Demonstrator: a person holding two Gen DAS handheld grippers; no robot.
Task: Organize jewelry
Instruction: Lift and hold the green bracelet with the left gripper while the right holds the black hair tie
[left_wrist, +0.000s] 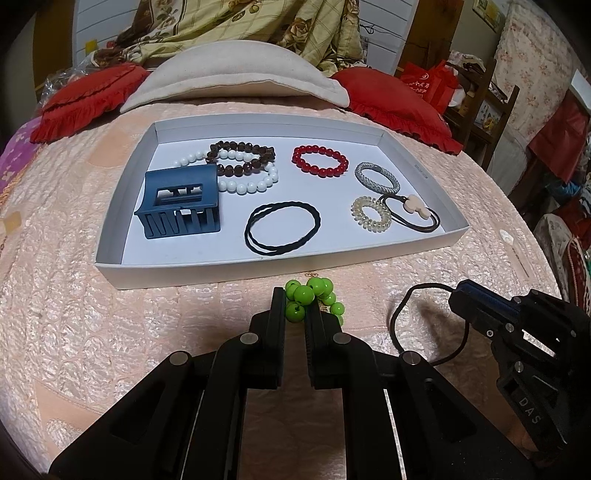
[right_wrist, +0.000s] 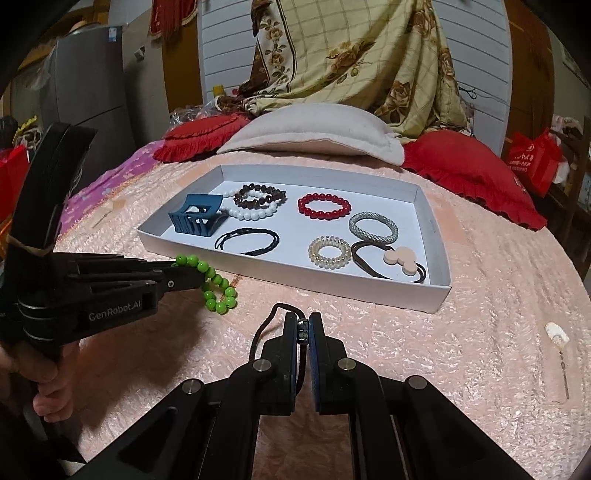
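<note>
Both grippers hold pieces just before the white tray's (left_wrist: 258, 271) near edge: left gripper (left_wrist: 295, 306) pinches the green bead bracelet (left_wrist: 314, 293), right gripper (right_wrist: 305, 326) clamps a black hair tie (right_wrist: 264, 325).

**Both grippers loaded in front of the tray**

My right gripper (right_wrist: 304, 326) is clamped on a small metal piece of a thin black cord (right_wrist: 260, 328), which loops off to the left over the pink bedspread (right_wrist: 480, 332). To my left, my left gripper (right_wrist: 192, 275) pinches a green bead bracelet (right_wrist: 214, 286), its loose end lying on the bedspread just before the white tray (right_wrist: 441, 266). In the tray lie a blue claw clip (right_wrist: 195, 219), a white bead bracelet (right_wrist: 255, 212) under a brown one (right_wrist: 260, 195), a red bead bracelet (right_wrist: 324, 206), a silver bangle (right_wrist: 373, 228), a coil hair tie (right_wrist: 329, 253), a black hair tie (right_wrist: 246, 240) and a dark tie with a pink charm (right_wrist: 397, 256).
</note>
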